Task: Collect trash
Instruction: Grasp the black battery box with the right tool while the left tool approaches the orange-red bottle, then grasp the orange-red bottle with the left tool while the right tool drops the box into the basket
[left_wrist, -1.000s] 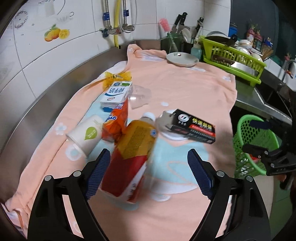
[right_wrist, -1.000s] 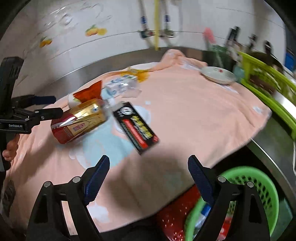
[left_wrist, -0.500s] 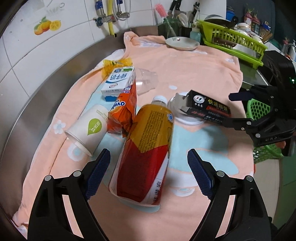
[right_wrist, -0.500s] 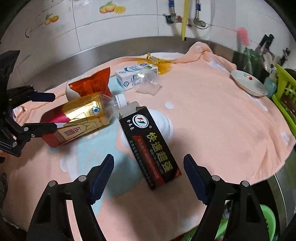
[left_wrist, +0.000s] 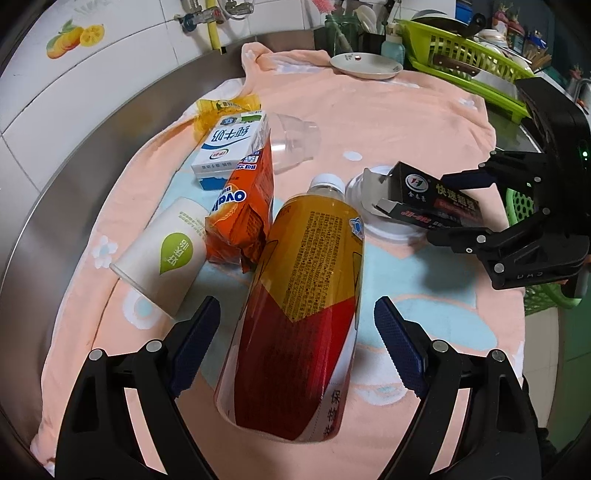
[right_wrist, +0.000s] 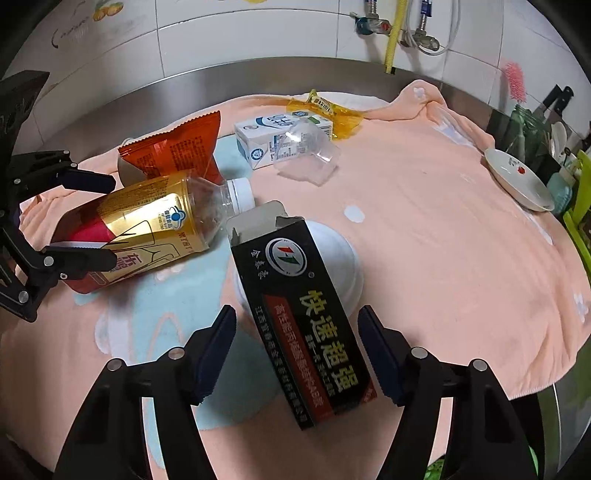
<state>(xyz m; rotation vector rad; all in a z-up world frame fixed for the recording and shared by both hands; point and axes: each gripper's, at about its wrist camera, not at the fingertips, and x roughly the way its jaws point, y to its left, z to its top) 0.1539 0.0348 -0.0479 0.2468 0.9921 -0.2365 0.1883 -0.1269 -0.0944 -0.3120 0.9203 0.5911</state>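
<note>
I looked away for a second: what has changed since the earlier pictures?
Both closed in: the left hand-held gripper, open, now straddles the bottle; the right hand-held gripper has been closing around the black box, pads not visibly pressing. The trash lies unmoved.

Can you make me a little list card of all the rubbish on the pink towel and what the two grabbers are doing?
surface: pink towel
left gripper: open, either side of the lying bottle, not squeezing
right gripper: jaws have just been closing around the black box, pads not yet pressing
under the box: white lid
other rubbish: paper cup, orange snack bag, milk carton, clear plastic cup, yellow wrapper
not rubbish: plate
</note>
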